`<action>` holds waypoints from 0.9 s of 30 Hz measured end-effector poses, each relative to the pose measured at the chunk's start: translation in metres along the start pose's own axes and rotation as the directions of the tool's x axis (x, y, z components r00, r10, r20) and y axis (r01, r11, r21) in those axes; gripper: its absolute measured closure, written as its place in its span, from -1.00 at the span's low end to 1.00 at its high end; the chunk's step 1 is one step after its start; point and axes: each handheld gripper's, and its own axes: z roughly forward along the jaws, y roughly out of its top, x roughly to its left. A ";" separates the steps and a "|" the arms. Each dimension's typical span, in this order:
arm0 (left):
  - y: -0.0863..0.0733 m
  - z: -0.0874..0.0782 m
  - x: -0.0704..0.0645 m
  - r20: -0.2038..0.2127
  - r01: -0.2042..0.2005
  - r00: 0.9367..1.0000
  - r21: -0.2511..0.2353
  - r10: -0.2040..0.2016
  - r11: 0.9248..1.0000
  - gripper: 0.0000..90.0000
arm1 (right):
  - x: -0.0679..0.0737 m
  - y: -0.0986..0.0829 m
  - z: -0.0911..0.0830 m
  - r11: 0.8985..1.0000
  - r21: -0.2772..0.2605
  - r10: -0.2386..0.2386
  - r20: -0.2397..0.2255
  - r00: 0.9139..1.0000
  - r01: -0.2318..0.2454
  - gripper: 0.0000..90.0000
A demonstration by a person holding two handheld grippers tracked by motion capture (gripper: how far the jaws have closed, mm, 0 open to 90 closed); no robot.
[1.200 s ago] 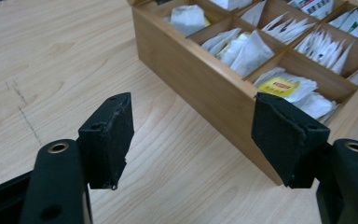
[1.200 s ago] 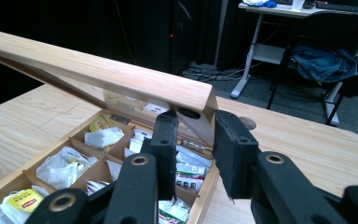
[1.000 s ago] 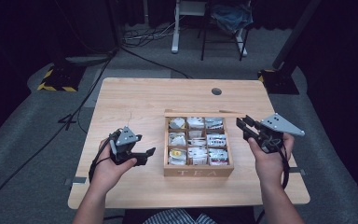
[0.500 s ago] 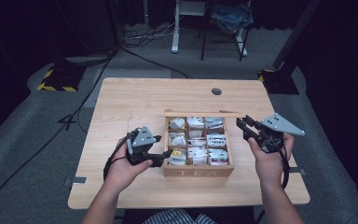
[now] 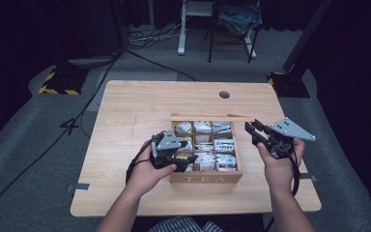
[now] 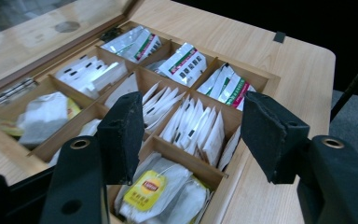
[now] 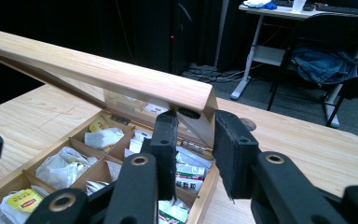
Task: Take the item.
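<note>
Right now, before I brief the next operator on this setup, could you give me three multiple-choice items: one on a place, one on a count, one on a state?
1. Where is the left gripper?
A) over the tea box's near-left corner
B) over the table's hole
C) on the floor
2. How many compartments has the tea box?
A) four
B) six
C) nine
3. How is the lid?
A) shut
B) raised open
C) lying off the box

1 A: yellow-tagged bags lie below its open jaws.
2 C: three rows of three.
3 B: it slants up above the bags.
</note>
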 end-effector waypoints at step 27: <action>-0.012 0.057 -0.006 0.114 -0.058 0.992 0.089 0.048 0.994 0.81 | 0.001 -0.001 -0.001 1.000 0.001 -0.004 0.001 1.000 0.004 0.55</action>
